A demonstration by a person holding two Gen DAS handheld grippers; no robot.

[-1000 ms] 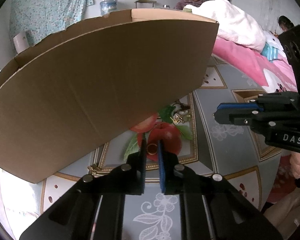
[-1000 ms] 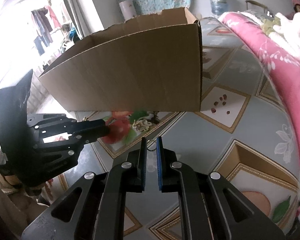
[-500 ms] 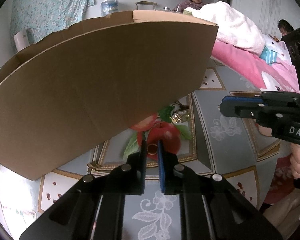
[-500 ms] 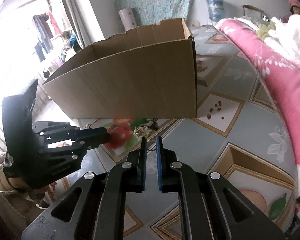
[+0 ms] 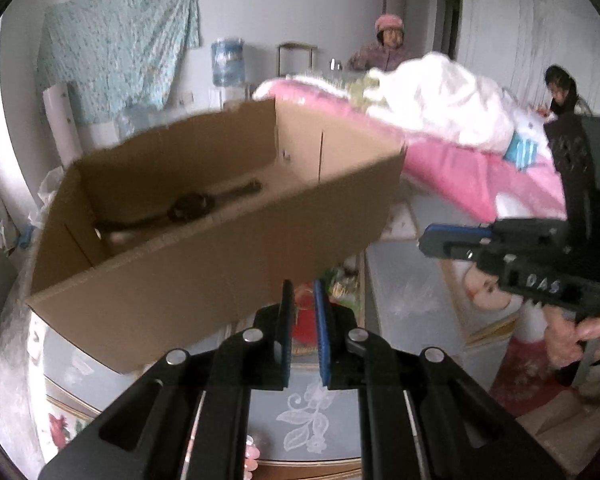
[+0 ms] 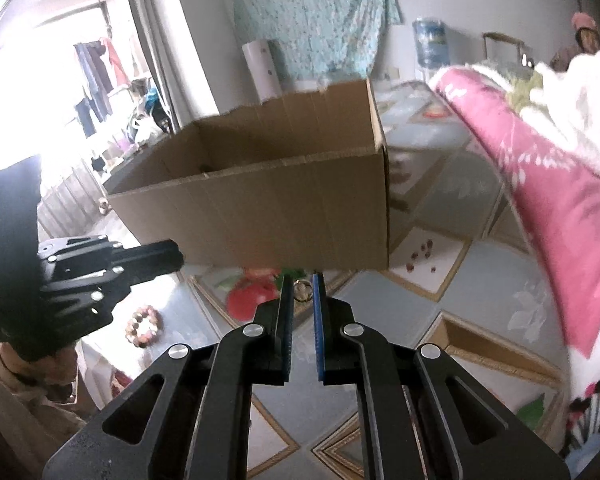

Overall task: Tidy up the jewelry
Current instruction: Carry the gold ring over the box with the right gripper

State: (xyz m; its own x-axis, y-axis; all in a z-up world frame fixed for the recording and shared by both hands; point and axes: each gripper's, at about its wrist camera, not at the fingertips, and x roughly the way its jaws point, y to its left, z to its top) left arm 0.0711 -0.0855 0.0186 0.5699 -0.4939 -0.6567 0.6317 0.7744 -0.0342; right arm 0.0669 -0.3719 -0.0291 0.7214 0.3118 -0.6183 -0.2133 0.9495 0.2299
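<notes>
Hovering above the near wall of the open brown cardboard box (image 5: 220, 272), the left gripper (image 5: 302, 308) is high enough for its own view to see inside, probably so a piece can go over the rim. Its blue pads are drawn close with a thin slot between them. The picture is blurred there and the red fruit print lies behind, so I cannot tell whether they pinch anything.

A dark strap-like piece (image 5: 192, 204) already lies on the box floor, too blurred to name. A small gold jewelry cluster (image 5: 340, 286) sits on the patterned cloth-covered worktop (image 5: 400, 304), just beside the box base, so it looks not yet sorted. The right gripper (image 5: 432, 238) hangs off to the right at about rim height.

From the right wrist view, a thin gold ring (image 6: 302, 292) shows in the narrow gap at the fingertips of the right gripper. I judge the pads are clamped on it, lifted for the box. The box wall stands straight ahead with its top open. The left gripper is beside the box's left corner. Below it a pink and white beaded bracelet (image 6: 142, 324) lies on the worktop, apart from the box and waiting.
</notes>
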